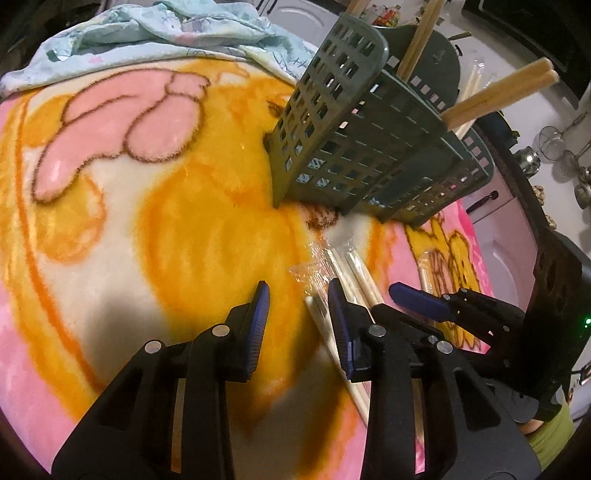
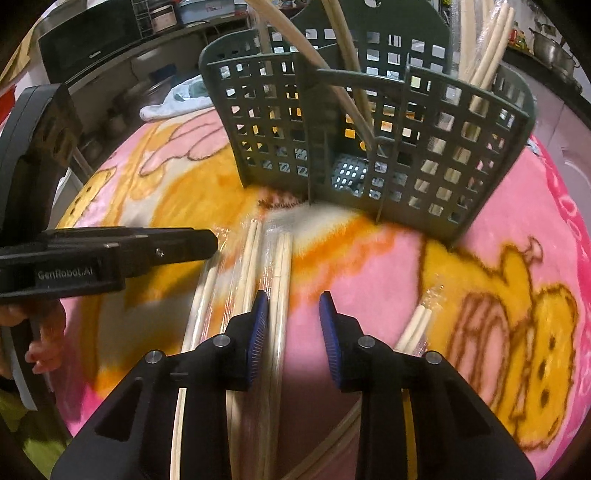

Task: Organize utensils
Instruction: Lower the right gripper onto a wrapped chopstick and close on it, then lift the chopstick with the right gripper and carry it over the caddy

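Observation:
A grey-green slotted utensil caddy (image 1: 351, 147) (image 2: 369, 147) stands on a pink and orange blanket (image 1: 147, 221) (image 2: 498, 221), with wooden chopsticks (image 1: 498, 96) (image 2: 487, 48) upright in it. Several plastic-wrapped chopstick pairs (image 1: 354, 269) (image 2: 251, 251) lie in front of it. My left gripper (image 1: 299, 306) hovers low and open; one wrapped pair runs under its right finger. My right gripper (image 2: 294, 317) is open too, with a wrapped pair (image 2: 282, 258) lying in the gap beside its left pad. Another wrapped pair (image 2: 415, 328) lies to its right. Each gripper shows in the other's view (image 1: 417, 302) (image 2: 184, 243).
A light blue cloth (image 1: 166, 33) is bunched at the blanket's far edge. A dark oven (image 2: 92, 33) and shelves stand behind, metal pots (image 2: 554, 48) at the far right, and strainers (image 1: 554, 140) on a counter. A person's hand (image 2: 44, 347) holds the left gripper.

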Tool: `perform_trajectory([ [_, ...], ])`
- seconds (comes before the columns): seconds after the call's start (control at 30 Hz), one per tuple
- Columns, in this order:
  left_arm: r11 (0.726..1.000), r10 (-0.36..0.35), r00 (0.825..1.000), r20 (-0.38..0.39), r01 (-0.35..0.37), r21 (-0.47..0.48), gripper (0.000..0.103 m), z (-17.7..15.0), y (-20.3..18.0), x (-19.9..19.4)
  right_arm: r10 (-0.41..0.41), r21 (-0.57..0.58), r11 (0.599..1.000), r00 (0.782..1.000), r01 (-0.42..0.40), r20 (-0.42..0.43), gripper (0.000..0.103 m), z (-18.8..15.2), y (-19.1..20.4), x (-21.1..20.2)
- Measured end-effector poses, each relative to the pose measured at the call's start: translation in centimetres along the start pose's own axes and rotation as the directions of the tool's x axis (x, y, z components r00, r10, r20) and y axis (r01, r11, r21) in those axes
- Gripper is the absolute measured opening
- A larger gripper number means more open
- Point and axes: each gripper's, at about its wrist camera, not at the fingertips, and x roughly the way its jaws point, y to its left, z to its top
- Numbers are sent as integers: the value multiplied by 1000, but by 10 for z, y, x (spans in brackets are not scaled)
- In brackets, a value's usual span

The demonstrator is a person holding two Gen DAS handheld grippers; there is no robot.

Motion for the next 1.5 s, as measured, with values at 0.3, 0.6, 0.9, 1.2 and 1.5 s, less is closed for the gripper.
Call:
perform_trajectory([
  [0.3,1000,28,999,-19,-28,11,19,13,2,8,38,60,997,999,-37,-18,28,21,-9,13],
  [0.6,1000,2,1000,-13,-2,-18,8,19,11,13,8,31,999,1000,-8,-25,25,29,1,23],
  [0.9,998,-53,999,-4,52,-37,1,21,21,10,41,48,998,999,-41,-5,11,28,-5,13],
  [1.2,997,-74,991,110,73,7,0,23,14,-34,69,48,996,992,-74,105,10,29,-2,-34],
  [1.5,991,-100,972,214,78,108,0,25,-18,-80,95,14,995,970,-101,223,6,30,11,-83],
])
